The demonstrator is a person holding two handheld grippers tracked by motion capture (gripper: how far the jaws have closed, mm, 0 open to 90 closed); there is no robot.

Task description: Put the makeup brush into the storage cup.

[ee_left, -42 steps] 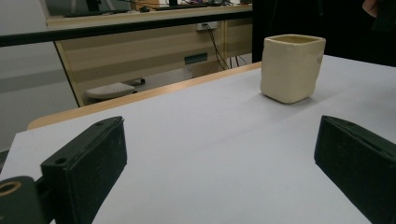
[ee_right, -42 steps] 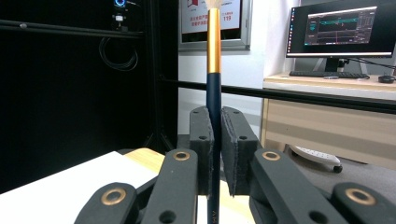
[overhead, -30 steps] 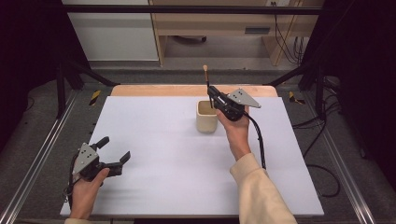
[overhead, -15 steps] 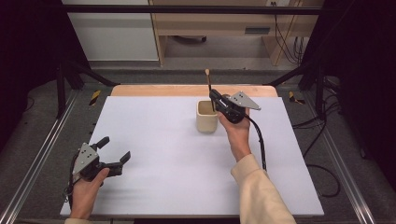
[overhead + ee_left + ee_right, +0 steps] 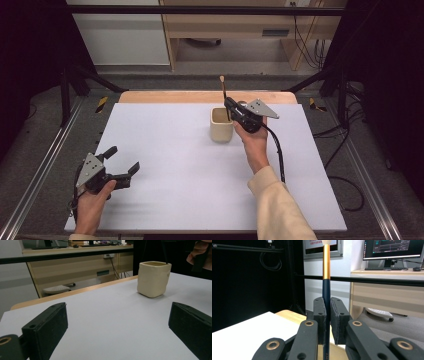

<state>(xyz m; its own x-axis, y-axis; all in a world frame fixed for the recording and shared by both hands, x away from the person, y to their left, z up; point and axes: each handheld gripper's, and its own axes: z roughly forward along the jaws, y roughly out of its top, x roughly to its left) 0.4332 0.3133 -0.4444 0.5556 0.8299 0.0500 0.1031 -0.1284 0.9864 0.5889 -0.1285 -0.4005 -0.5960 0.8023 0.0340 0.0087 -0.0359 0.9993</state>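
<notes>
A cream square cup (image 5: 221, 125) (image 5: 153, 278) stands on the white table (image 5: 190, 170) toward the back middle. My right gripper (image 5: 229, 106) (image 5: 327, 315) is just right of and above the cup, shut on a paintbrush (image 5: 223, 95) (image 5: 326, 285) with a dark blue handle, gold ferrule and pale bristles. The brush stands upright, bristles up, its lower end over the cup's opening. My left gripper (image 5: 123, 161) (image 5: 117, 332) rests near the table's front left corner, open, its jaws wide apart with nothing between them, pointing toward the cup.
A wooden strip (image 5: 165, 97) runs along the table's far edge. Metal frame rails (image 5: 45, 170) flank both sides. A cable (image 5: 278, 150) trails from the right gripper along the forearm. A desk and monitor (image 5: 392, 250) stand beyond the table.
The right gripper with the brush has drifted slightly right and a little lower beside the cup. The left gripper has stayed put.
</notes>
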